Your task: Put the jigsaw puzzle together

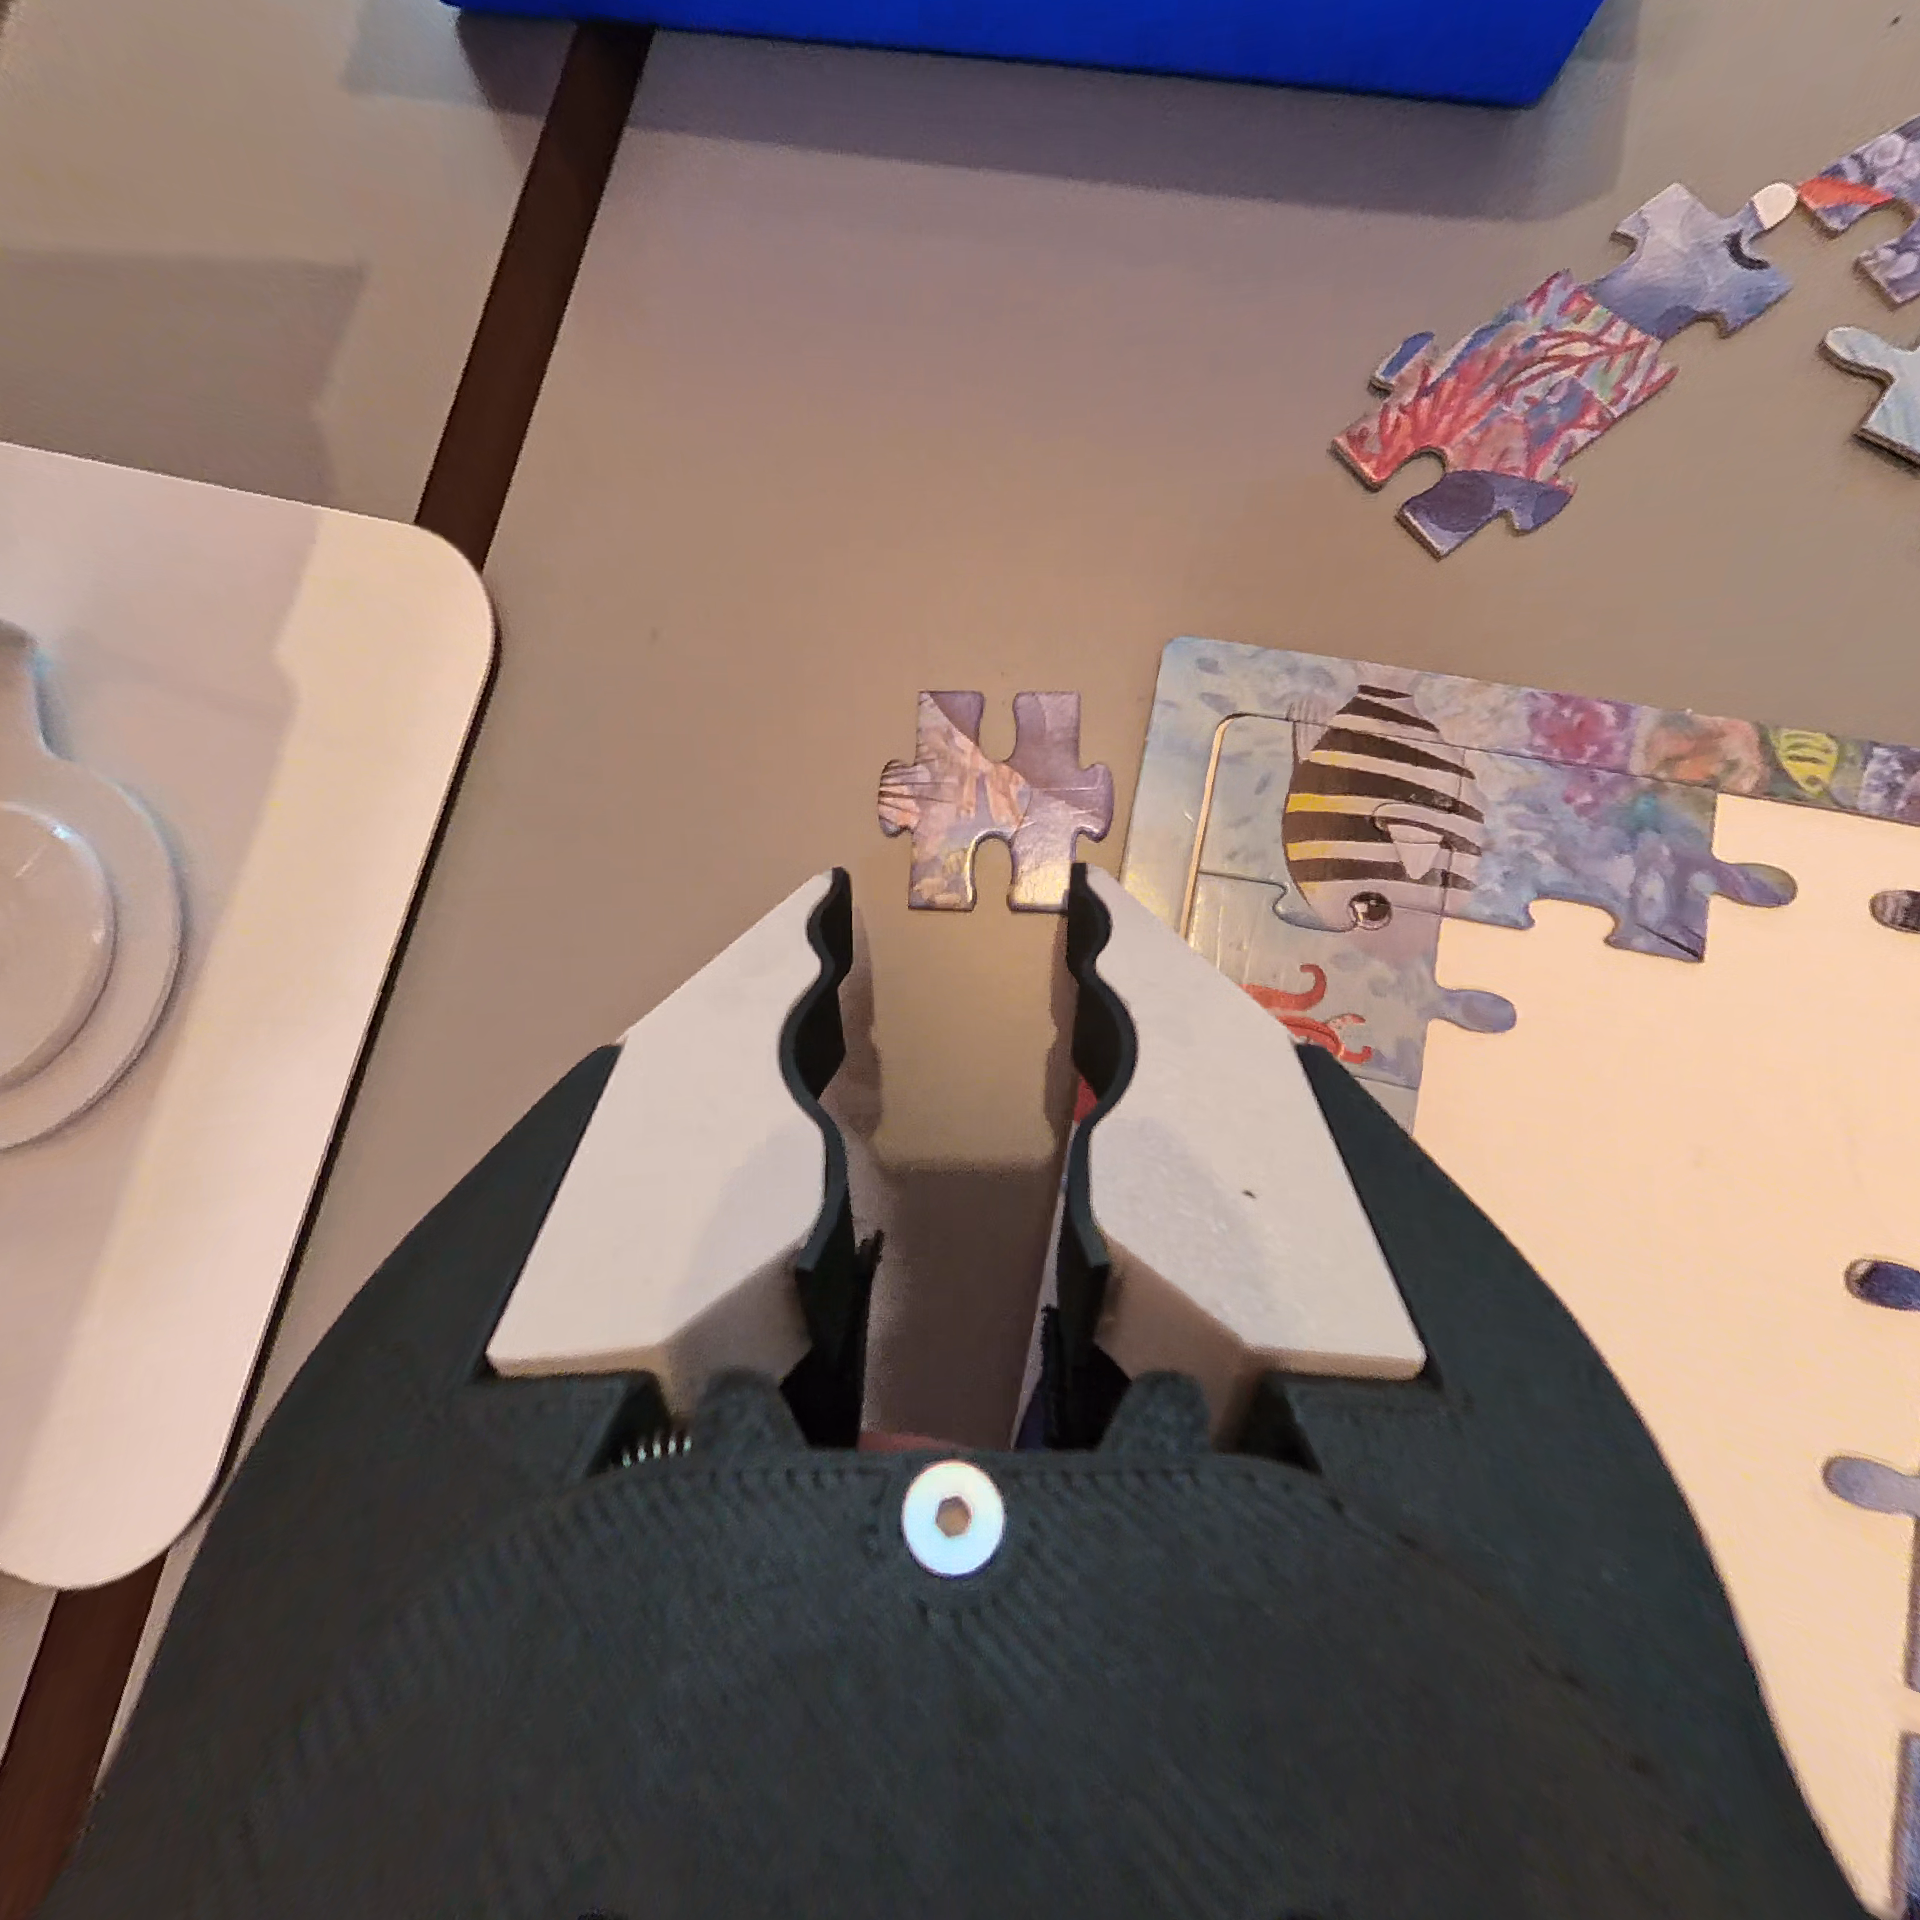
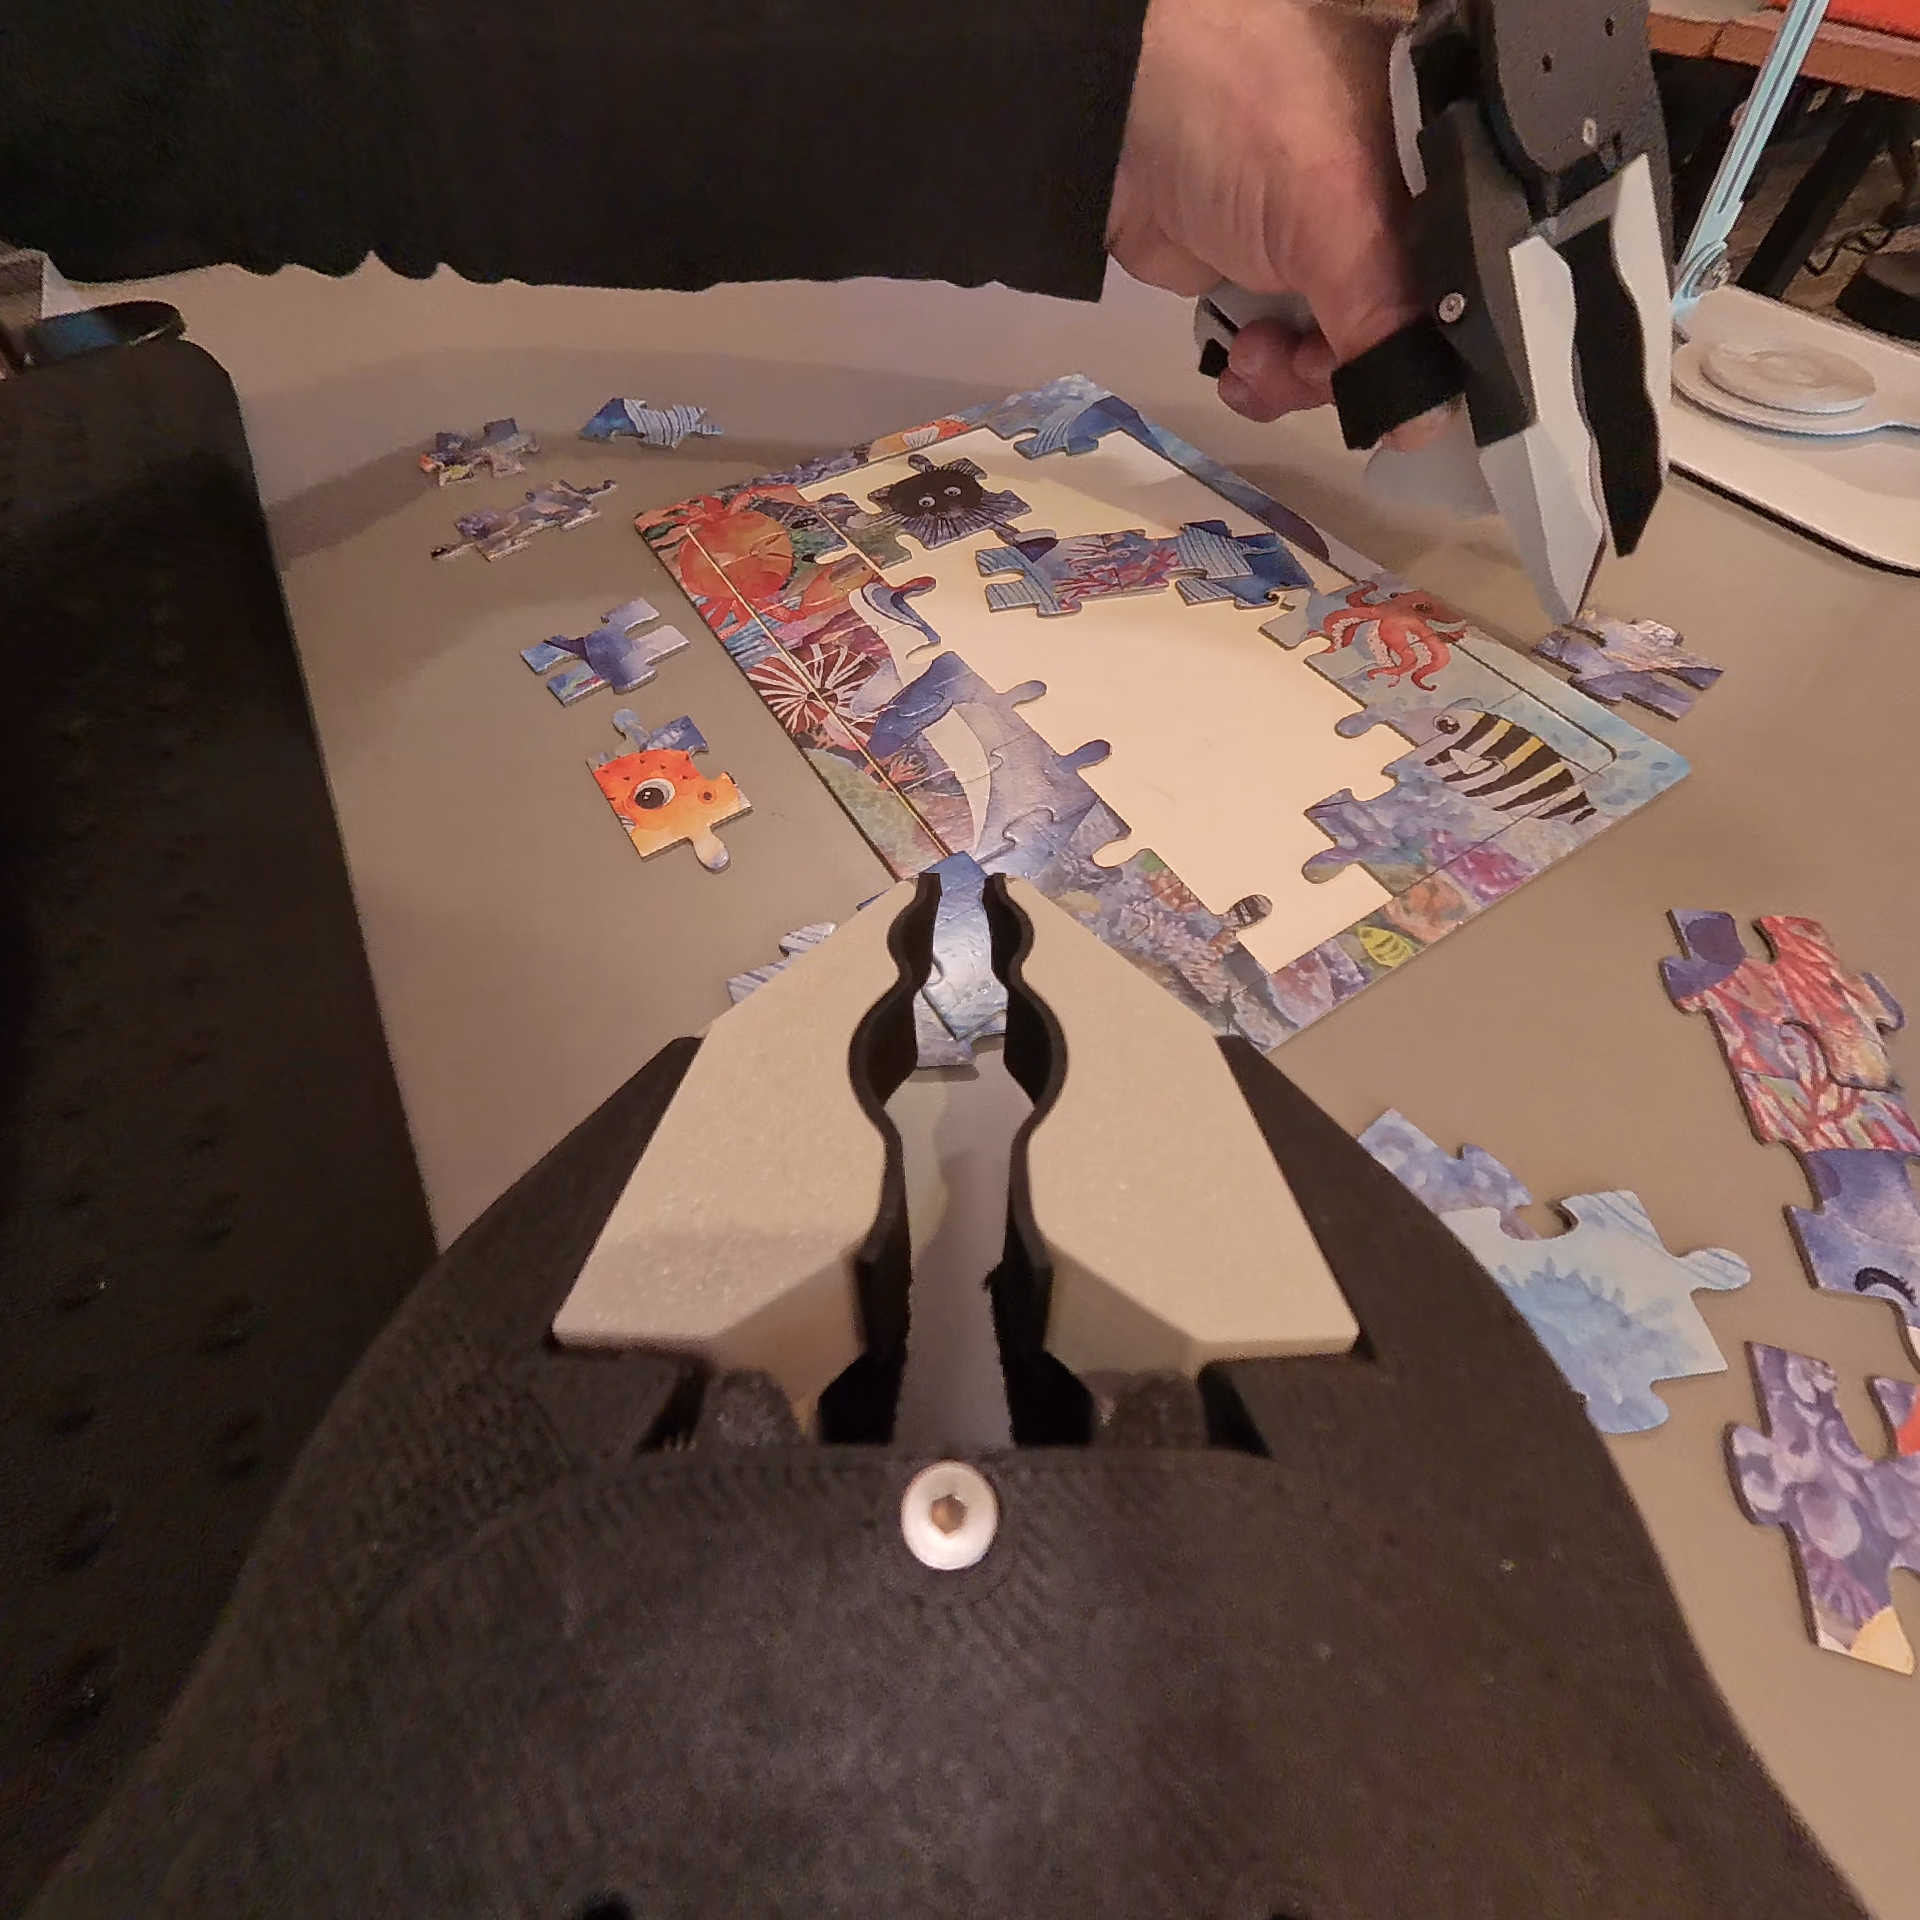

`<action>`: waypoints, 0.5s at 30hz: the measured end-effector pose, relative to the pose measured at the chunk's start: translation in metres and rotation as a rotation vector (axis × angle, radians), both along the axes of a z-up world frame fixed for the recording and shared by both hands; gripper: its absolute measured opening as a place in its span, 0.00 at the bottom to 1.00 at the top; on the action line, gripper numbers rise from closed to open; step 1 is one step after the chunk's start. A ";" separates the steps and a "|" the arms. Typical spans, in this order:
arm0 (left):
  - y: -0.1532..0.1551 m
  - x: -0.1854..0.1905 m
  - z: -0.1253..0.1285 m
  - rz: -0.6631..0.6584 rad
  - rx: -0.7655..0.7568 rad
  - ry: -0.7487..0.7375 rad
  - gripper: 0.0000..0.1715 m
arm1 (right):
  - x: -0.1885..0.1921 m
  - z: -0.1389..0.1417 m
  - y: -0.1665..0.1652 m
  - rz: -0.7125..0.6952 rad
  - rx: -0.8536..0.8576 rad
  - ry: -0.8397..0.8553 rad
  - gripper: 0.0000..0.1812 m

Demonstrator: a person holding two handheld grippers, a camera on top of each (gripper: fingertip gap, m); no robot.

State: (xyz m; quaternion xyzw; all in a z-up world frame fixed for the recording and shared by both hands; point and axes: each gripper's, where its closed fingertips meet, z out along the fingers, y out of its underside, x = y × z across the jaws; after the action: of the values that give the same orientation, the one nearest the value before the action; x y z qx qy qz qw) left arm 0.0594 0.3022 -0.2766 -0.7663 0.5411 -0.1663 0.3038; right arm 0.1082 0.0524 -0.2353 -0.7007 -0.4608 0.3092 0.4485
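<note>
The left gripper [image 1: 961,883] has its fingers apart with nothing between them; bare table [image 1: 831,468] shows through the gap. Just beyond the tips lies one loose purple piece [image 1: 995,798]. The right fingertip [image 1: 1081,883] meets that piece's near corner in the picture, though whether they actually touch I cannot tell. Right of the fingers sits the puzzle tray [image 1: 1662,1195], its near corner filled by the striped fish [image 1: 1371,805]. Left of the fingers, past a dark seam, lies a white board [image 1: 312,831]. Ahead, the tabletop is open up to a blue box [image 1: 1039,31].

The right gripper [image 2: 961,894] has its fingers drawn close, clamped on a pale blue piece [image 2: 961,966] that stands on edge between the pads just off the tray's near corner. Beyond the tips, the puzzle tray [image 2: 1642,774] has its border largely filled, with a cream middle still bare. Left of the fingers five loose pieces lie on the table, the nearest being the orange fish piece [image 2: 670,795]. To the right lie more, among them a light blue piece [image 2: 1590,1309]. A hand [image 2: 1268,208] holds the left gripper [image 2: 1579,592] at the tray's far corner.
</note>
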 end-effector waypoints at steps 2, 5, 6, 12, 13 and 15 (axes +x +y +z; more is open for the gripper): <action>-0.001 0.003 -0.004 -0.011 -0.019 0.005 0.24 | 0.000 0.001 -0.001 0.002 0.000 0.006 0.04; -0.003 0.004 -0.011 -0.025 -0.034 0.020 0.24 | 0.000 0.002 -0.001 0.002 0.000 0.013 0.04; -0.003 0.006 -0.011 -0.024 -0.039 0.008 0.24 | 0.000 0.002 -0.001 0.002 0.000 0.014 0.04; -0.005 0.010 -0.011 -0.027 -0.041 -0.019 0.19 | 0.000 0.002 -0.001 0.001 0.001 0.016 0.04; -0.005 0.010 -0.011 -0.027 -0.040 -0.021 0.19 | 0.000 0.003 -0.001 0.001 0.001 0.016 0.04; -0.005 0.010 -0.011 -0.026 -0.035 -0.025 0.18 | 0.000 0.003 -0.001 0.000 0.001 0.018 0.04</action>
State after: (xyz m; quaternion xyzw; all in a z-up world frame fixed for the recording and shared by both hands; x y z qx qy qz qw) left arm 0.0698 0.2968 -0.2876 -0.7623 0.5440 -0.1892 0.2952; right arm 0.1083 0.0517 -0.2326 -0.6975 -0.4570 0.3153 0.4530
